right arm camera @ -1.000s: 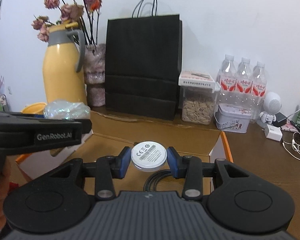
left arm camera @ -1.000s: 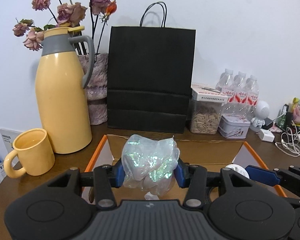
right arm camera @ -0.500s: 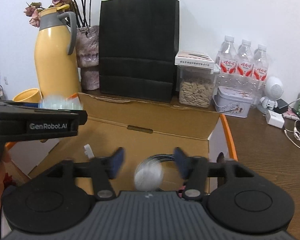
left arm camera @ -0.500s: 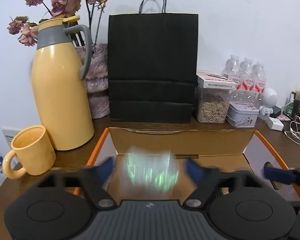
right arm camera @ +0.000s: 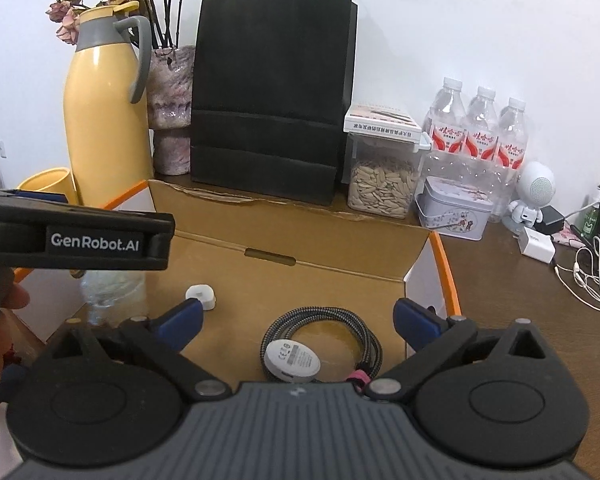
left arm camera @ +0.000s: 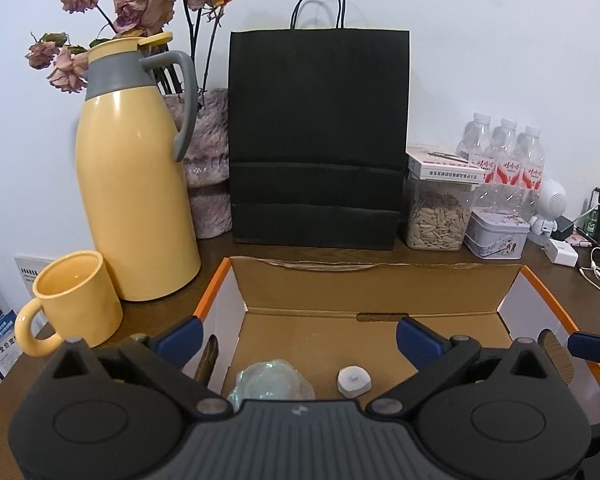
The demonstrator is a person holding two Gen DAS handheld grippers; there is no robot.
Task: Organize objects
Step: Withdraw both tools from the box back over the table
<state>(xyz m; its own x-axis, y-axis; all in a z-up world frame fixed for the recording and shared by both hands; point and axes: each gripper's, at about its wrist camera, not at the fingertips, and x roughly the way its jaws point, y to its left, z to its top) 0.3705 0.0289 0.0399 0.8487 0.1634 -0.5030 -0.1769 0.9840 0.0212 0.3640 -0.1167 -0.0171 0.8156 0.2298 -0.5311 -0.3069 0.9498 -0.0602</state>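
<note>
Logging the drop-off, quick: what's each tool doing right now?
Left tool: open, empty, above the crinkled plastic bag.
Right tool: open, empty, above the white charger puck.

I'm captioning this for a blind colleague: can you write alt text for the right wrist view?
The open right gripper hangs over an orange-edged cardboard box holding a round white charger puck with its coiled braided cable, a small white plug and a crinkled plastic bundle. The left gripper crosses at left.

One cardboard box [left arm camera: 380, 280], three water bottles [right arm camera: 478, 128], one yellow jug [left arm camera: 132, 200], one mug [left arm camera: 76, 304], one black bag [left arm camera: 318, 140]
</note>
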